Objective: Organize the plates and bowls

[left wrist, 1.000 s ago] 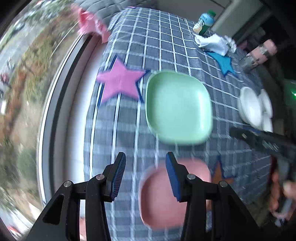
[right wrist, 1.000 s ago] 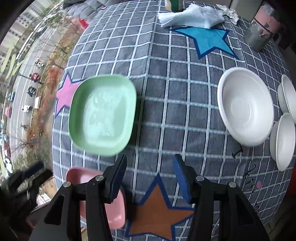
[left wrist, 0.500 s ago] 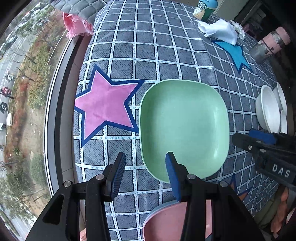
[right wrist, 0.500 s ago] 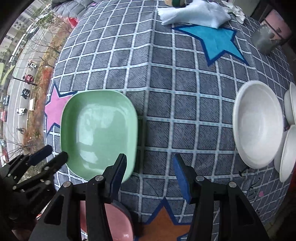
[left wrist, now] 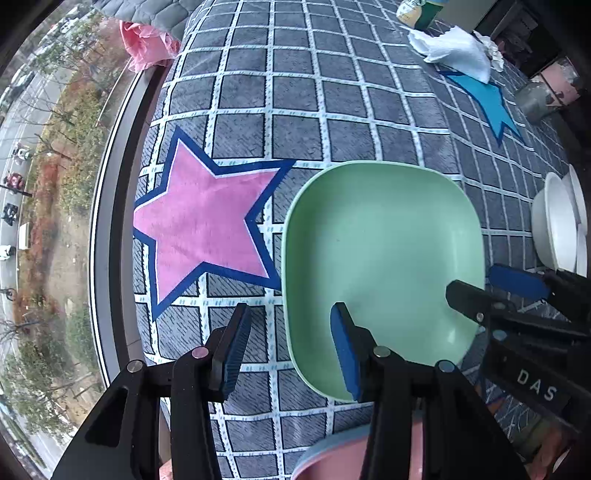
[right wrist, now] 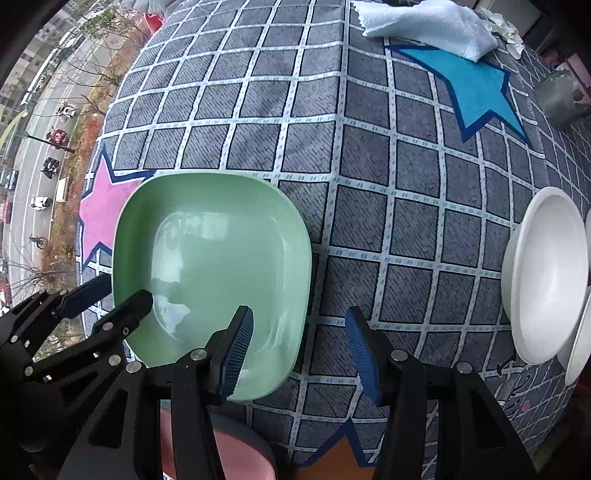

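Observation:
A square green plate (left wrist: 380,251) (right wrist: 210,254) lies on the checked cloth beside the pink star. My left gripper (left wrist: 291,332) (right wrist: 114,295) points down over the plate's left rim, one finger outside and one above the plate's floor; its pads do not press the rim. My right gripper (right wrist: 299,328) (left wrist: 491,286) straddles the opposite rim the same way, open. A pink plate (left wrist: 332,458) (right wrist: 236,458) shows partly behind the fingers at the near edge. White bowls (left wrist: 557,221) (right wrist: 546,273) sit together at the right.
A white towel (left wrist: 454,51) (right wrist: 424,22) and a bottle (left wrist: 421,11) lie at the far side, with a metal cup (left wrist: 535,99) (right wrist: 561,96) near the blue star. The table's left edge meets a window frame (left wrist: 110,206). A pink rag (left wrist: 147,44) lies at the far left corner.
Both grippers have come down and forward onto the green plate, which now fills the views. Each has ended up astride one of its side rims. The jaw gaps look unchanged.

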A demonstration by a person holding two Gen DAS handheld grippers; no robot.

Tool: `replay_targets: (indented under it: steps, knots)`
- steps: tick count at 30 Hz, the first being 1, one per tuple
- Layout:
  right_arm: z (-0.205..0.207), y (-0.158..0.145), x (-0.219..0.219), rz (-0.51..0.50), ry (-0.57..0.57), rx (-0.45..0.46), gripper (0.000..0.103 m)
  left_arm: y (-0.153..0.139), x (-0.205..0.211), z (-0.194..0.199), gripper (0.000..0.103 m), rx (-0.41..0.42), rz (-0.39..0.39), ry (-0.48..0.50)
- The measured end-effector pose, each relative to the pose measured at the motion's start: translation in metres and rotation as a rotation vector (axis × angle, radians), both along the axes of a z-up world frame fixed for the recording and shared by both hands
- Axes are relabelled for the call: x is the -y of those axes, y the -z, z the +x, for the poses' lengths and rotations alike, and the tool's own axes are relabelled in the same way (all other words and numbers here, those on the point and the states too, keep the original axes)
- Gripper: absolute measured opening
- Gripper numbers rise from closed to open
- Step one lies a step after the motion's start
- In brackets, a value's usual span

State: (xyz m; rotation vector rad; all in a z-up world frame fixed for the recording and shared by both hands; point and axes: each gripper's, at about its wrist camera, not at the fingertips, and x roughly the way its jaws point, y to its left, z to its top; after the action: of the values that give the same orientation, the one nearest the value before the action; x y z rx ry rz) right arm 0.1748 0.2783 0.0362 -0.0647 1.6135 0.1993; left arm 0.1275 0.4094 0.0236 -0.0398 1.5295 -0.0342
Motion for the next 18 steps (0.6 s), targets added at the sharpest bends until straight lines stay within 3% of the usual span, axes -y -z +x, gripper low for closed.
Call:
replay_targets:
  steps: [7, 11, 12, 13, 16, 18]
  knots:
    - [0.002, 0.008, 0.004, -0.009, 0.009, -0.018, 0.055, 0.012, -0.002, 0.008, 0.056, -0.008, -0.014, -0.004]
    - [0.004, 0.007, 0.0, -0.025, -0.014, 0.007, 0.054, 0.01, 0.011, 0.012, 0.053, 0.009, 0.013, 0.044]
    - [0.005, 0.008, -0.001, -0.033, -0.022, 0.013, 0.047, 0.009, 0.013, 0.013, 0.042, 0.012, 0.0, 0.052]
    - [0.007, 0.008, -0.004, -0.034, -0.03, 0.017, 0.032, 0.008, 0.016, 0.013, 0.036, 0.012, -0.017, 0.057]
    - [0.003, 0.006, -0.017, -0.058, -0.079, 0.023, 0.022, 0.007, 0.02, 0.014, 0.033, 0.007, -0.003, 0.044]
    - [0.002, 0.007, -0.014, -0.056, -0.068, 0.019, 0.017, 0.006, 0.018, 0.012, 0.023, -0.003, -0.003, 0.026]
